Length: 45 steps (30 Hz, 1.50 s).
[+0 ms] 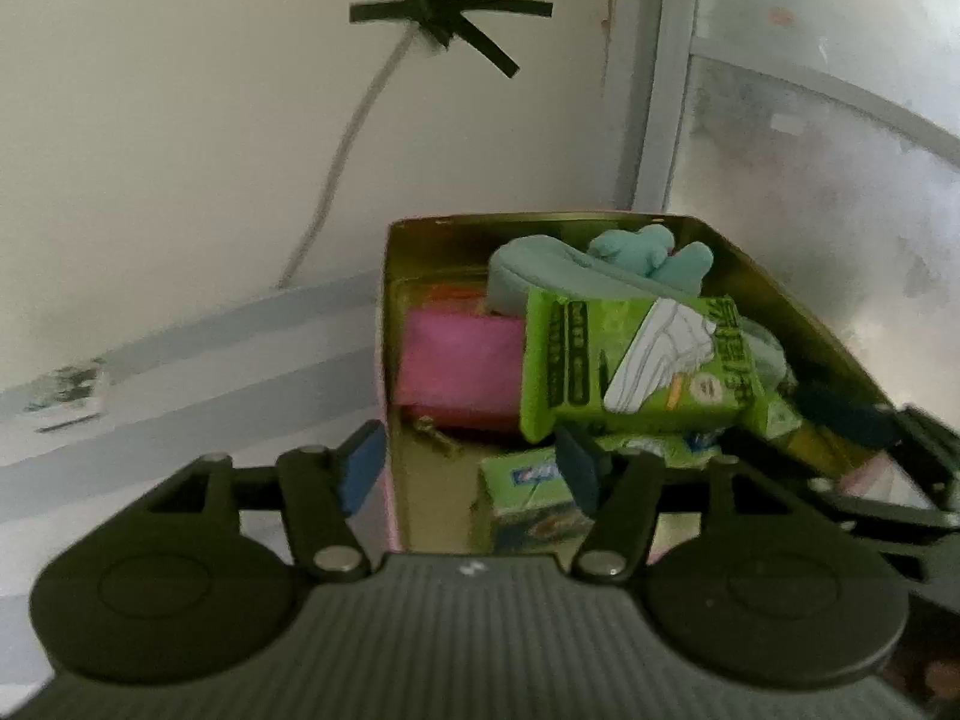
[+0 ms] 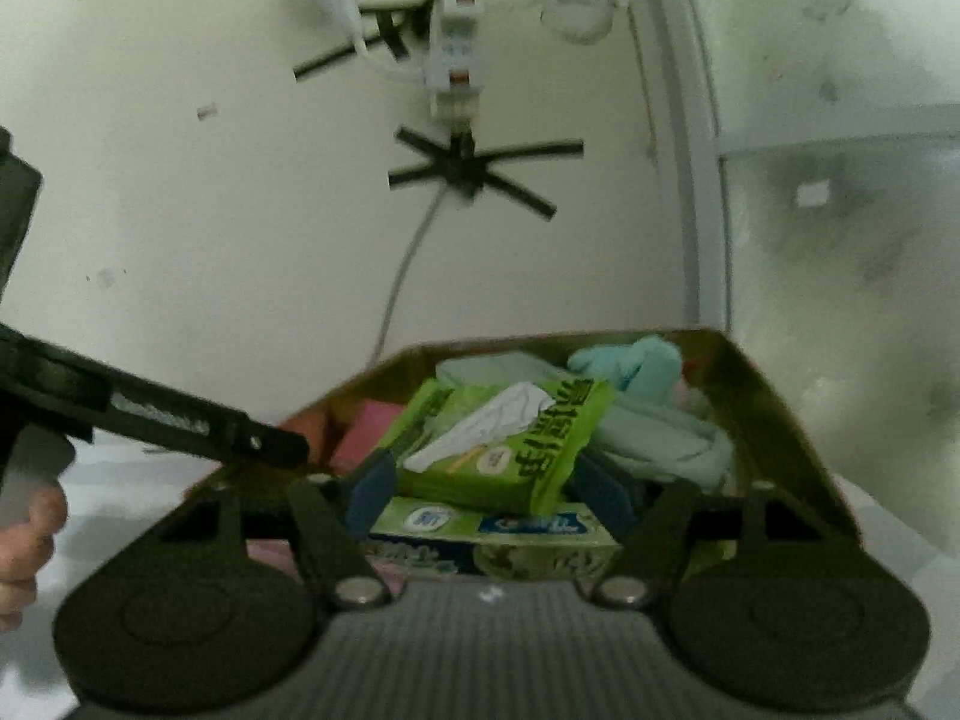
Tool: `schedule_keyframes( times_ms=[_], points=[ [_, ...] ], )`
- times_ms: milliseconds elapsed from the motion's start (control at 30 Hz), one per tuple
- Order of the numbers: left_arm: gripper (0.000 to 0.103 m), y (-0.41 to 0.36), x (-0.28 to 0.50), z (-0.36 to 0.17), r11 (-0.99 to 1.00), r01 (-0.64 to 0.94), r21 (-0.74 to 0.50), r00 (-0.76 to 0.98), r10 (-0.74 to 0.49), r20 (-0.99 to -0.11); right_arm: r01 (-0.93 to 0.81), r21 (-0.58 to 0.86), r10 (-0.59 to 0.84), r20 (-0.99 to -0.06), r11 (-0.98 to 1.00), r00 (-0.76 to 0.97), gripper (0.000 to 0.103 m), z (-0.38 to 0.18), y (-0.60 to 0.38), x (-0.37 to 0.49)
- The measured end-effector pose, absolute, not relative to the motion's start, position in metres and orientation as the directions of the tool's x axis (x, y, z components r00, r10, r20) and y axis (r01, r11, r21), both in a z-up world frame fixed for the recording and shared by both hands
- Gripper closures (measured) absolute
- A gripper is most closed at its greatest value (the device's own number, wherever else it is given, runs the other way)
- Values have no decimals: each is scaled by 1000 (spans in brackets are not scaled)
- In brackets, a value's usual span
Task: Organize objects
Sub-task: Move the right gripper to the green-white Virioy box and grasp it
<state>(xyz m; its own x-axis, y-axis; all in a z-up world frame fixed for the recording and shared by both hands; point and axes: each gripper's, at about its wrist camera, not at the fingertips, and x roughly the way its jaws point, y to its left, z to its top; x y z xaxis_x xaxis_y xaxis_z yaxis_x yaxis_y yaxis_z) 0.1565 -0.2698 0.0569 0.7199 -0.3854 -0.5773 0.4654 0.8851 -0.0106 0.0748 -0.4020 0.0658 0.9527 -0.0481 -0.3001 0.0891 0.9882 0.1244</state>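
A tin box [image 1: 540, 217] with a gold inside and pink outside stands against the wall. It holds a pink block [image 1: 459, 366], a teal cloth [image 1: 654, 255], a green packet [image 1: 630, 372] and, under the packet, a green-and-blue carton [image 1: 528, 498]. My left gripper [image 1: 468, 468] is open, with the tin's left wall standing between its fingers. My right gripper [image 2: 489, 495] is open at the tin's near side, and the green packet [image 2: 504, 444] and carton [image 2: 492, 531] lie between its pads. Its finger [image 1: 852, 420] shows at the tin's right wall.
The wall behind carries black tape crosses [image 1: 438, 6], a hanging grey cable [image 1: 354, 138] and a white switch unit [image 2: 456, 48]. A grey frame [image 1: 660, 90] with frosted panels stands to the right. A person's hand [image 2: 24, 540] holds the left gripper [image 2: 270, 447].
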Motion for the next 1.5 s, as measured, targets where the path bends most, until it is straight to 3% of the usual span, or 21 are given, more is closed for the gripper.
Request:
schedule_keyframes(
  times_ms=[300,600,1000,1133,1233,1300,1400,1500],
  points=[
    [34,-236,96,57,900,431,64,786,-339,-516,98,246,-41,-225,964,973,35,67,-382,17],
    [30,-168,96,28,945,297,136,804,-170,-570,-37,309,162,-391,950,906,34,44,-331,40],
    [30,-34,137,-17,984,-70,162,808,151,-570,-315,140,342,-497,939,798,35,50,-213,118],
    [29,0,148,-18,991,-130,13,793,112,-599,-361,118,366,-532,925,764,35,50,-181,172],
    [29,6,150,-17,989,-148,-22,797,106,-594,-365,133,376,-544,922,750,26,53,-159,222],
    [29,4,148,-18,985,-167,-30,797,117,-593,-341,155,368,-544,927,754,12,53,-143,259],
    [26,6,146,-18,986,-164,-42,796,107,-595,-292,150,325,-548,945,770,4,50,-112,316],
    [24,6,144,-17,987,-155,-45,796,98,-597,-235,102,249,-584,967,773,4,40,-83,365]
  ],
)
